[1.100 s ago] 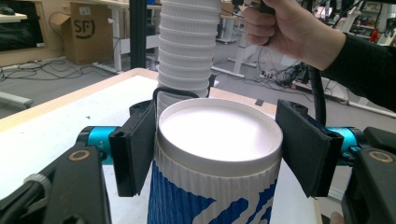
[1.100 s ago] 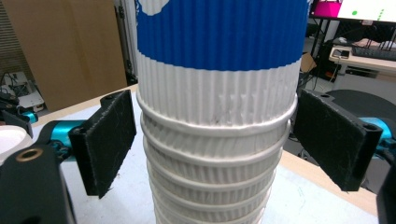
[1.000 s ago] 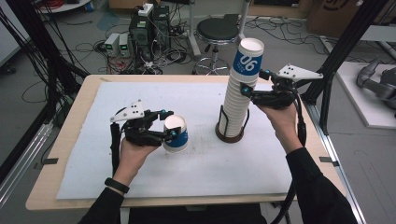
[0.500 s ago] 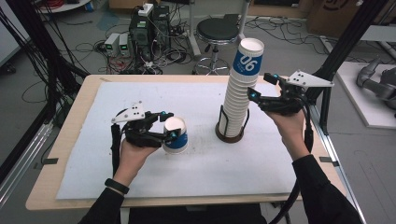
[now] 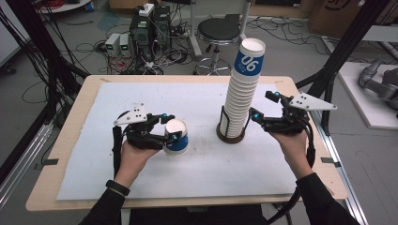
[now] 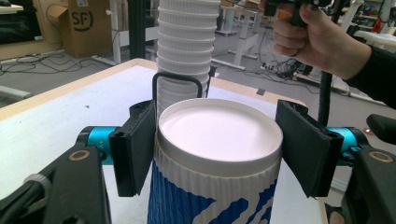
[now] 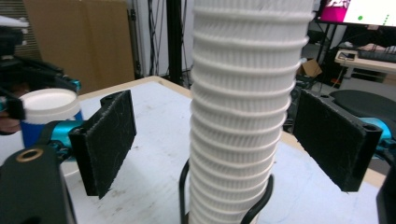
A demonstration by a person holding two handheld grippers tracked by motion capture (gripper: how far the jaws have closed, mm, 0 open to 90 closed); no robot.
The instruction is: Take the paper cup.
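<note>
Left gripper (image 5: 170,127) is clamped on a single blue-and-white paper cup (image 5: 176,138) standing upside down on the white mat (image 5: 94,154), left of centre – in the left gripper view both black pads (image 6: 135,149) press on the cup's ribbed wall just under its upturned white base, so it is firmly held. Right gripper (image 5: 265,108) has its jaws spread wide on either side of the lower part of the tall cup stack (image 5: 241,89); in the right gripper view the pads (image 7: 109,140) stand clear of the ribbed sleeves on both sides, nothing gripped. The stack sits in a dark wire holder (image 5: 230,133) right of centre on the mat, with the topmost cup showing the blue print. Progress, as I read it: one cup is already apart from the stack and parked on the mat under the left gripper's hold; the right gripper is lined up on the stack but has not closed – so the next grab is not yet made, and whether cups are coming off or going back on I cannot tell from these views. Most of the job looks left, since nearly all cups are in the stack. Count: one loose cup, one stack (roughly fifteen-plus nested cups, exact number unclear), one holder, one mat, one wooden table (image 5: 61,197), two grippers.
</note>
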